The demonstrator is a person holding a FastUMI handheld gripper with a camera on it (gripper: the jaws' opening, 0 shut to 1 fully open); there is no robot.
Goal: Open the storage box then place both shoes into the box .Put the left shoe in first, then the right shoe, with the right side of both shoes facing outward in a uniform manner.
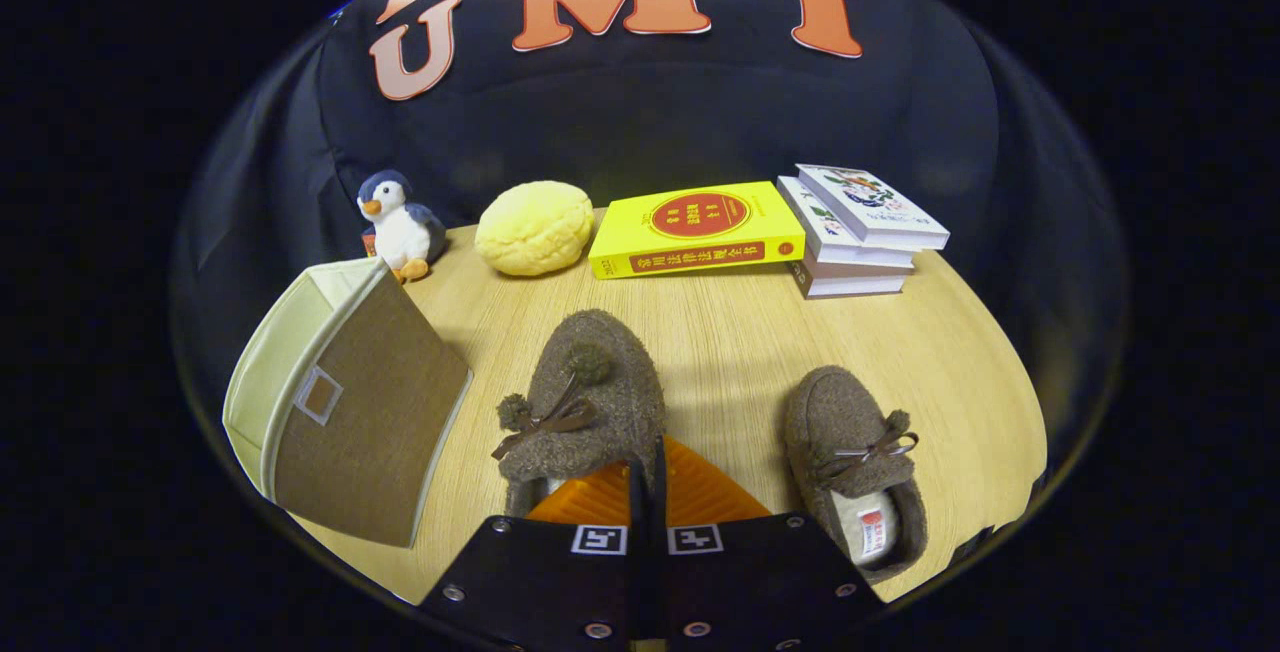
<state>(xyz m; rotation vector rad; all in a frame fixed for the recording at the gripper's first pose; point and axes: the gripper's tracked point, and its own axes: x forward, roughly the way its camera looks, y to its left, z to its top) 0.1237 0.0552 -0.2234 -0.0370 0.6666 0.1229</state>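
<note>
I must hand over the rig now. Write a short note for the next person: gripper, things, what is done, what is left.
Gripper: fingers closed together, at the heel of the left shoe; a grip on it cannot be confirmed.
Right shoe: on the table, beside the left one.
Storage box: left of the shoes, lid still closed.
Done: nothing visible.
Left: open box, left shoe in, then right shoe.

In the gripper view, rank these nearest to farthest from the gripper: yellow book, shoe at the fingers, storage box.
1. Shoe at the fingers: its heel edge sits at the shut gripper.
2. Storage box: beside that shoe.
3. Yellow book: beyond the shoes, near the wall.
</note>
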